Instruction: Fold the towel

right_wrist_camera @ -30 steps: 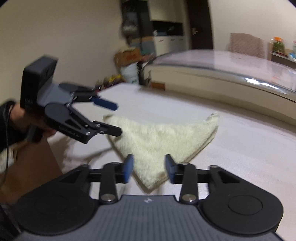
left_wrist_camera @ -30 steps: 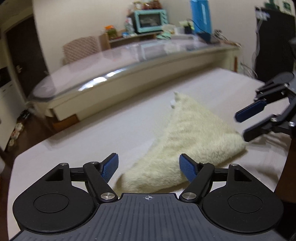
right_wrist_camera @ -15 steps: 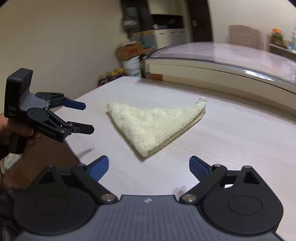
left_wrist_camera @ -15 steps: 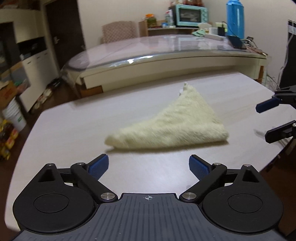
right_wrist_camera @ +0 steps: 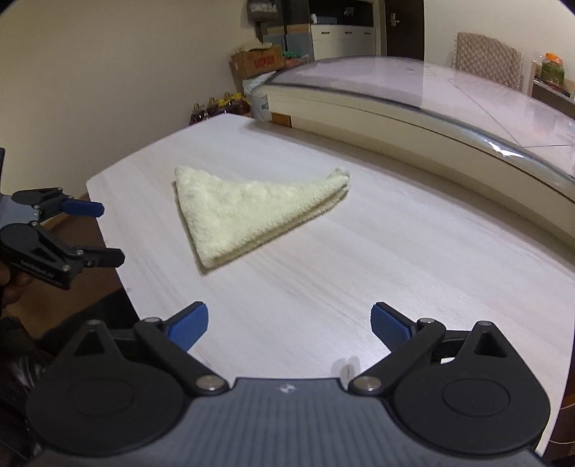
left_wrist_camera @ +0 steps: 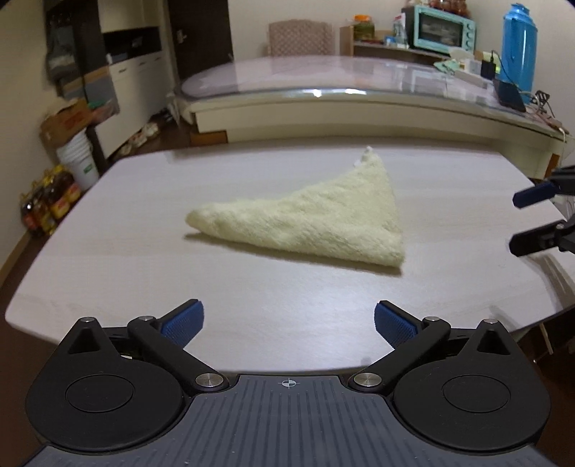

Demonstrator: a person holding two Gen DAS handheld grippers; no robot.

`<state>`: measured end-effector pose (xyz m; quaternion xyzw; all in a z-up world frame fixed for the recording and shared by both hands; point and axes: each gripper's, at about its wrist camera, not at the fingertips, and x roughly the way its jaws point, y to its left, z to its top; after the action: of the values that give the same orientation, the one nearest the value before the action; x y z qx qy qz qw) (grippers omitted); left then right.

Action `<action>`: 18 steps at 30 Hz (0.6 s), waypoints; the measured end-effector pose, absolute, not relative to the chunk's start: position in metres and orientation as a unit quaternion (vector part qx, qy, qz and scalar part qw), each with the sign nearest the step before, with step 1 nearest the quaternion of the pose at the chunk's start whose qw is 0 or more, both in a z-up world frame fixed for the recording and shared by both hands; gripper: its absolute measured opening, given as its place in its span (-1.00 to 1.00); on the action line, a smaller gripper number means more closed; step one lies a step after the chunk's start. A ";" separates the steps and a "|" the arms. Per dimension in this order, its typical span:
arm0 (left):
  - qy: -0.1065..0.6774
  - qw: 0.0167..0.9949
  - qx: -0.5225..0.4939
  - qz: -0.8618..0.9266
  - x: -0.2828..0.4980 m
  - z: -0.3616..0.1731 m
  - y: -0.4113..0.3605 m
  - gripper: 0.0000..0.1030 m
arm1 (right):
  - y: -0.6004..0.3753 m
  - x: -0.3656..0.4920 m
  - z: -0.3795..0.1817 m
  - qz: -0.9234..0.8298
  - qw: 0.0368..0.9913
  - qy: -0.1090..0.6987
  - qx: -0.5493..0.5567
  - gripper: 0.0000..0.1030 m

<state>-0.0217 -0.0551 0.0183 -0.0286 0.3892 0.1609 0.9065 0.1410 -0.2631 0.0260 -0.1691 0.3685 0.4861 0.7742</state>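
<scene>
Since both tools backed off a second ago, towel (left_wrist_camera: 309, 222) lies folded triangular on surface (left_wrist_camera: 143, 273); left tool (left_wrist_camera: 289, 323) and right tool (right_wrist_camera: 289, 323) gape empty, fold looks done.

Pale wood-grain table (left_wrist_camera: 151, 201), long glass-topped counter (left_wrist_camera: 323, 77) behind it, quilted chair (left_wrist_camera: 300, 37), teal toaster oven (left_wrist_camera: 440, 27), blue flask (left_wrist_camera: 517, 43), cream walls (right_wrist_camera: 125, 72), white cabinets (right_wrist_camera: 343, 37), cardboard box (right_wrist_camera: 257, 63), what look like bottles (left_wrist_camera: 46, 204) on dark floor
</scene>
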 end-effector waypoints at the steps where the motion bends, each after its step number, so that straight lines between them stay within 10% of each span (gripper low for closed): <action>1: 0.392 0.905 -0.029 0.165 -0.021 0.017 -0.059 1.00 | -0.263 0.141 0.026 0.487 0.773 0.369 -0.170 0.91; 18: 0.392 0.904 -0.055 0.163 -0.019 0.018 -0.079 1.00 | -0.262 0.142 0.022 0.492 0.765 0.371 -0.186 0.91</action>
<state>-0.0186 -0.0791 0.0182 -0.0548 0.3918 0.1633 0.9038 0.1417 -0.2621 0.0219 -0.1856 0.3714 0.4922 0.7651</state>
